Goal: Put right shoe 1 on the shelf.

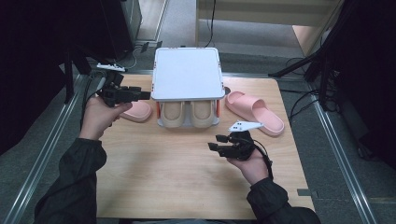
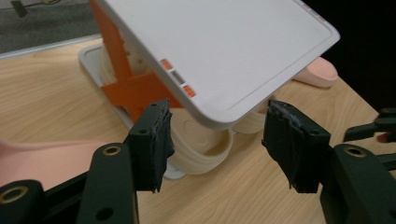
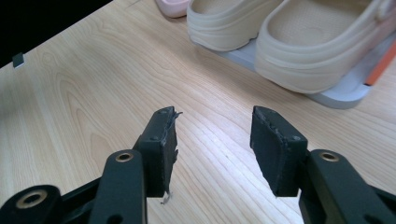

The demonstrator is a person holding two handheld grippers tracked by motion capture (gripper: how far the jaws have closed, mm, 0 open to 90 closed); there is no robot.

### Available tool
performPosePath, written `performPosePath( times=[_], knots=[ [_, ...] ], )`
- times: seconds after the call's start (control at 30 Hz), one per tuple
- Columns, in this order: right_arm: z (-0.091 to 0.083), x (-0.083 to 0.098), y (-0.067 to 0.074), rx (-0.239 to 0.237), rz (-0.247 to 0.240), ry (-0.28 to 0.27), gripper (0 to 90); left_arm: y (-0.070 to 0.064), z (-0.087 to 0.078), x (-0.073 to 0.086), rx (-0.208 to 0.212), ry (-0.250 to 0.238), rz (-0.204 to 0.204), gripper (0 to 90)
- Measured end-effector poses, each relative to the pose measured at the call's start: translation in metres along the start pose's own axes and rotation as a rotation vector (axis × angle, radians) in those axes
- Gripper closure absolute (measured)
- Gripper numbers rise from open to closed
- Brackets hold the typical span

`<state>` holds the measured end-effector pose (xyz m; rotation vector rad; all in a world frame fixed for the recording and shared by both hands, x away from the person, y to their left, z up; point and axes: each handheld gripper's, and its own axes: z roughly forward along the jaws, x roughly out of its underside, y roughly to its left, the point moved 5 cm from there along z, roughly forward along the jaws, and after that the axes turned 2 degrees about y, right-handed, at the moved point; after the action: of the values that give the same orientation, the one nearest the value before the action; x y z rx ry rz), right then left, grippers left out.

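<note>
Your left gripper hangs spread and empty beside the white shoe rack; your right gripper, also spread and empty, faces the beige clogs just ahead on the rack's lower shelf.

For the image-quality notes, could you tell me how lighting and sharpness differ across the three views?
High view: table evenly lit, surroundings dark. Left gripper view: white shelf bright, nearly washed out, pink slipper blurred close up. Right gripper view: beige shoes and wood grain sharp, corner black.
</note>
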<state>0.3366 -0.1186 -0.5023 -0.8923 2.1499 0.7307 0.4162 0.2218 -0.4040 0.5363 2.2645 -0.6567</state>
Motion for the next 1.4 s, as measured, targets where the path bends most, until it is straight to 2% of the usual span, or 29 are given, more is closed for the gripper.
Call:
performPosePath(
  times=[0.1,0.23,0.5,0.6,0.67,0.73,0.83,1.0,1.23,1.4],
  knots=[
    [-0.008,0.002,-0.003,0.003,-0.009,-0.005,50.9,0.007,-0.002,0.006,-0.009,-0.01,-0.014,43.4],
    [-0.016,0.002,-0.009,-0.001,0.008,-0.019,50.3,0.014,-0.004,0.014,-0.024,-0.009,-0.022,49.5],
    [-0.018,0.003,-0.017,0.007,0.013,-0.005,49.8,0.03,-0.004,0.029,-0.046,-0.017,-0.021,57.3],
    [-0.017,0.003,-0.016,0.002,0.012,0.003,49.8,0.038,-0.003,0.034,-0.055,-0.02,-0.04,58.9],
    [-0.015,0.003,-0.015,0.001,0.003,0.007,49.8,0.043,0.0,0.038,-0.063,0.009,-0.07,58.8],
    [-0.013,0.003,-0.014,-0.001,-0.001,0.013,49.8,0.049,0.002,0.042,-0.075,-0.01,-0.069,65.9],
    [-0.012,0.003,-0.013,-0.002,-0.002,0.018,49.6,0.058,0.005,0.047,-0.104,-0.013,-0.071,78.8],
    [-0.013,0.005,-0.011,0.0,0.002,0.015,49.1,0.072,0.007,0.052,-0.134,-0.026,-0.101,89.2],
    [-0.019,0.011,-0.011,0.018,0.009,0.012,49.0,0.089,0.025,0.057,-0.138,0.012,-0.139,89.4],
    [-0.026,0.017,-0.011,0.034,0.031,0.005,48.7,0.1,0.038,0.059,-0.142,0.037,-0.156,89.3]
  ],
)
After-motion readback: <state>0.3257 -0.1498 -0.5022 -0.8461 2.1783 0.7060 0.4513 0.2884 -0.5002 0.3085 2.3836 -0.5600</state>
